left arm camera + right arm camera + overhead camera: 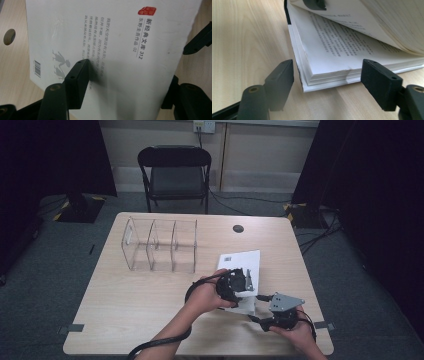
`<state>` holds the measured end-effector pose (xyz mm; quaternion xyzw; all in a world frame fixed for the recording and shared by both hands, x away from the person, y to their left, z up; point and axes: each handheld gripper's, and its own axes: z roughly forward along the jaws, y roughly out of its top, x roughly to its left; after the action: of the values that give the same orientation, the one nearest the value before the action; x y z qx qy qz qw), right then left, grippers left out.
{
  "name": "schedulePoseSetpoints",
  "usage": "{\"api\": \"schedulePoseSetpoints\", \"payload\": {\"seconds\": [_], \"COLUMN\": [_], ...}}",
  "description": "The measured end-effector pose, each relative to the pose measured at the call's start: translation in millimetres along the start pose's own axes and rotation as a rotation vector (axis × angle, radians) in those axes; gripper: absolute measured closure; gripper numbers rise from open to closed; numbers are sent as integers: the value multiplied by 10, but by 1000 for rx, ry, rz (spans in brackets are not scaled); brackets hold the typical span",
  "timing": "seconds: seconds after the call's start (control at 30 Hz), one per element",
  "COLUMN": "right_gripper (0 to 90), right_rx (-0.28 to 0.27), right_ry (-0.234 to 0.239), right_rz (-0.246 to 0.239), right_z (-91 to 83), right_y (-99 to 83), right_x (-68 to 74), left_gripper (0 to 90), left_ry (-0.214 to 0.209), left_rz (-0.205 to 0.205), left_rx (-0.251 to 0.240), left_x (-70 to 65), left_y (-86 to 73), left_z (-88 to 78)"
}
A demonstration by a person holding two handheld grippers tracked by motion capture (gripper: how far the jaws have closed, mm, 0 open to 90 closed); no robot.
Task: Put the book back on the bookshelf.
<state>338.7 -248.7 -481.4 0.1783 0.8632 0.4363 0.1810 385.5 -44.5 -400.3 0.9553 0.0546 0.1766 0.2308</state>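
Just right of centre in the high view, the left claw [248,282] grasps the white book's [241,261] lifted cover and upper pages, the right claw [260,319] hangs released by its lower corner, and the book is only partly opened on the bench [125,305].

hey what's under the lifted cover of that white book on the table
Under the book's raised cover lies a printed text page atop the remaining stack of pages. The pages beneath and the wooden table under the book are covered.

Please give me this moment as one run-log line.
left gripper: clamped on lifted upper part of white paperback book | right gripper: open, jaws beside book's corner | book's lower pages flat on wooden table
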Motion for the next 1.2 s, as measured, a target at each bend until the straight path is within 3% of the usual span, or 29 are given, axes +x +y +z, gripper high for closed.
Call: {"api": "schedulePoseSetpoints", "payload": {"seconds": [0.17,0.43,0.7,0.87,1.03,1.13,1.17,1.2], "right_gripper": [216,204,204,205,213,231,258,258], "right_rx": [32,74,76,68,49,22,16,16], "right_ry": [-26,-71,-102,-127,-180,-186,-208,-208], "right_rz": [-63,-98,-47,-67,-148,-180,-245,-245], "right_z": [70,116,160,226,278,263,246,246], "right_y": [-21,-68,-111,-79,-48,-39,-11,-11], "right_x": [73,74,-39,-77,-90,-92,-67,-67], "left_gripper": [388,397,403,408,406,406,406,406], "left_ry": [-20,-36,-55,-59,-56,-53,-49,-49], "left_rz": [-18,-29,-43,-42,-32,-36,-30,-30], "left_rx": [7,19,30,39,44,43,46,46], "left_x": [65,133,200,198,178,167,161,161], "left_y": [25,63,100,109,110,109,114,114], "left_z": [-35,-75,-111,-109,-93,-89,-89,-89]}}
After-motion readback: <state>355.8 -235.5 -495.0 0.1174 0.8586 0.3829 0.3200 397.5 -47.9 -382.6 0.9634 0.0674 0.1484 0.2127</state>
